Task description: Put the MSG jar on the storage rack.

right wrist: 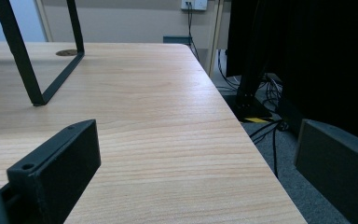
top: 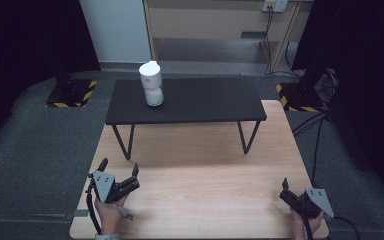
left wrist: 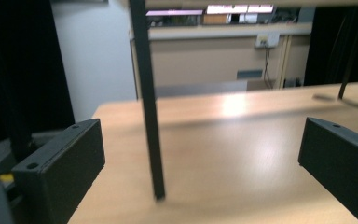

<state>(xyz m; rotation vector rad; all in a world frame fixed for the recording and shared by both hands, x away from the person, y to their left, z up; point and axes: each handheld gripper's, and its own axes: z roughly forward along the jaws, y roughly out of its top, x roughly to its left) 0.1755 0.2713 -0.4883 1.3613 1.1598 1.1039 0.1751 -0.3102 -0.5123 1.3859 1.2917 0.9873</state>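
**Both grippers wait at the near edge, white jar up on the black stand**

Taking the black stand as landmark: the left gripper sits in front of its left leg, low over the wooden worktop, jaws spread wide with nothing between them. The white jar stands upright on the stand's top, toward its left end and well apart from both grippers. The right gripper rests in front of and beyond the stand's right leg, at the worktop's right edge, jaws likewise wide apart and empty.
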